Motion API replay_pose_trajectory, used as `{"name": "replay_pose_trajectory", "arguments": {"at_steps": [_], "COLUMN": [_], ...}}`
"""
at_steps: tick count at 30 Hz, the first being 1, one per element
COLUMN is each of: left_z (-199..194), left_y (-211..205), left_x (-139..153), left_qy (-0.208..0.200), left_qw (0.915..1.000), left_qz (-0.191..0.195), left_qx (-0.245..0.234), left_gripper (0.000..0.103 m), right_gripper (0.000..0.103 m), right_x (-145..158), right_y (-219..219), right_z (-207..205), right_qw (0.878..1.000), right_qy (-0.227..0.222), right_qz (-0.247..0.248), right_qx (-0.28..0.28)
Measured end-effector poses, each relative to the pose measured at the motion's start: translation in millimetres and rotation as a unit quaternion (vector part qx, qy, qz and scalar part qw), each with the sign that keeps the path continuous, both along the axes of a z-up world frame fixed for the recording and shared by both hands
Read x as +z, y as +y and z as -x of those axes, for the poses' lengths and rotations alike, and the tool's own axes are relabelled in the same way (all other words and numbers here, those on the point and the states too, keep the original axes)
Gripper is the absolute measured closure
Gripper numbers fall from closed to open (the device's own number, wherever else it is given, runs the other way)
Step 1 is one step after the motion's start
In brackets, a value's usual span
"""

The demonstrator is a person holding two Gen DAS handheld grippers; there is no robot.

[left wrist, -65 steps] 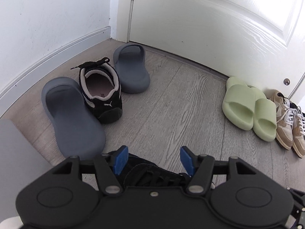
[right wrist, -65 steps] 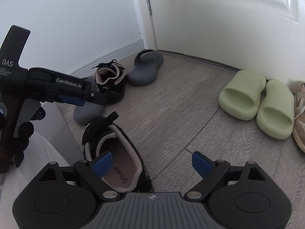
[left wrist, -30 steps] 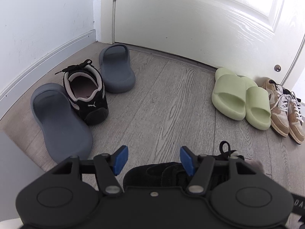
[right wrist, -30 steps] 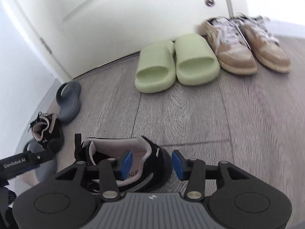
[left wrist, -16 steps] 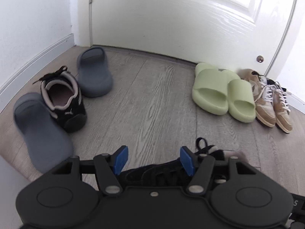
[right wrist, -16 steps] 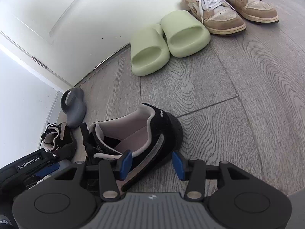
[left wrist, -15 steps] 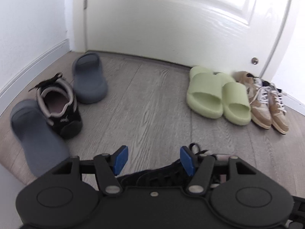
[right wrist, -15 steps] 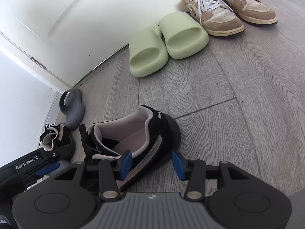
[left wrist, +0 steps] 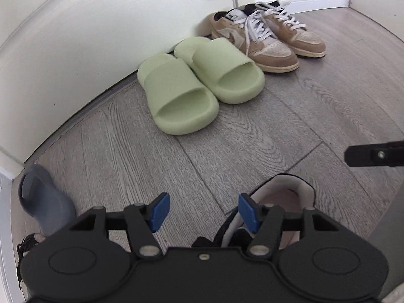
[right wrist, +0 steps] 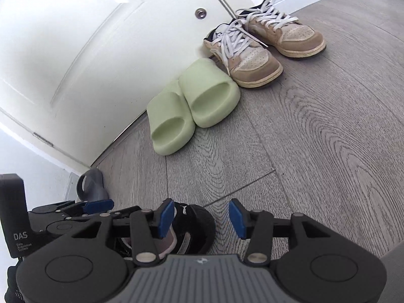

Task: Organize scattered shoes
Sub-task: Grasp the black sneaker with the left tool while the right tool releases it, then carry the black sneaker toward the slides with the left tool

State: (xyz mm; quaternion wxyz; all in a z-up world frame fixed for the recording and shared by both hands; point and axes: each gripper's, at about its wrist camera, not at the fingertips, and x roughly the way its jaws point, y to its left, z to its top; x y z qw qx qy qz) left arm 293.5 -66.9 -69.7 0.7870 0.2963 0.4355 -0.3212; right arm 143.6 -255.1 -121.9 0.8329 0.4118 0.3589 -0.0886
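A black sneaker with a pink lining (left wrist: pixel 285 202) lies on the grey floor just under both grippers; it also shows in the right wrist view (right wrist: pixel 194 224). My left gripper (left wrist: pixel 203 212) is open and empty, with the sneaker's heel behind its right finger. My right gripper (right wrist: pixel 200 218) is open, its left finger over the sneaker's collar, not closed on it. A pair of green slides (left wrist: pixel 199 85) and a pair of tan sneakers (left wrist: pixel 267 40) stand side by side against the white door. A grey slide (left wrist: pixel 43 202) lies at the far left.
The white door (left wrist: pixel 101 25) and its frame close off the back. Part of another black sneaker (left wrist: pixel 27 242) peeks in at the lower left of the left wrist view. Grey wood floor (right wrist: pixel 315 139) stretches between me and the lined-up shoes.
Both grippers have swung right toward the lined-up shoes. The right gripper, shut on the black sneaker before, has opened and the sneaker now rests on the floor.
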Motion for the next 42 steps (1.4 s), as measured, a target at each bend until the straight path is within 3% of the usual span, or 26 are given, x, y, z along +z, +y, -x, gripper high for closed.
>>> {"name": "replay_pose_trajectory", "arguments": {"at_steps": [2,10,11,12,16,19,22,24,26,28,29,30,32,35,36,37,42], "left_z": [2,12,11,9,-1,-11,-30,-43,-55,-63,-65,-66,-68,-67,-67,-66,-57], "left_y": [0,-42,-43,-42,-27,-17,1,17,39,61,68,73,82,80,76,71,33], "left_x": [-1,-54,-61,-66,-65,-63,-62,-60,-59,-61,-61,-61,-61,-63,-64,-64,-66], "left_qy": [0.013,0.012,0.018,0.032,0.067,0.093,0.105,0.111,0.14,0.174,0.182,0.186,0.199,0.22,0.225,0.229,0.245], "left_qw": [0.9998,0.9888,0.9891,0.9908,0.9961,0.9871,0.9563,0.9262,0.8819,0.8301,0.8099,0.7956,0.7543,0.7112,0.7029,0.7,0.6996], "left_qz": [-0.011,-0.13,-0.129,-0.117,-0.044,0.0,0.04,0.07,0.118,0.16,0.174,0.182,0.209,0.235,0.242,0.246,0.263], "left_qx": [-0.014,-0.072,-0.068,-0.06,0.039,0.13,0.27,0.354,0.435,0.505,0.53,0.547,0.59,0.625,0.63,0.63,0.617], "left_gripper": [0.042,0.042,0.042,0.06,0.066,0.069,0.07,0.072,0.073,0.073,0.073,0.073,0.073,0.074,0.074,0.074,0.074], "right_gripper": [0.053,0.053,0.053,0.053,0.053,0.053,0.053,0.053,0.053,0.053,0.053,0.053,0.053,0.053,0.053,0.053,0.053], "right_x": [-1,6,6,6,3,3,5,6,6,6,5,5,6,9,10,11,13], "right_y": [-1,16,15,14,9,9,10,9,7,5,5,4,5,5,4,3,-3], "right_z": [-1,-5,-5,-4,-3,-4,-4,-3,-2,-2,-2,-3,-4,-3,-3,-3,-1], "right_qw": [1.0,0.999,0.999,0.999,1.0,1.0,1.0,1.0,1.0,1.0,1.0,1.0,1.0,1.0,1.0,1.0,1.0], "right_qy": [0.001,-0.013,-0.013,-0.011,-0.004,-0.006,-0.012,-0.015,-0.015,-0.016,-0.016,-0.016,-0.018,-0.023,-0.024,-0.026,-0.03], "right_qz": [-0.007,0.018,0.019,0.016,0.005,-0.002,0.002,0.005,0.004,-0.002,-0.004,-0.006,-0.005,-0.001,0.001,0.003,0.003], "right_qx": [0.0,0.043,0.041,0.038,0.025,0.025,0.027,0.026,0.02,0.015,0.013,0.012,0.013,0.015,0.014,0.014,0.004]}}
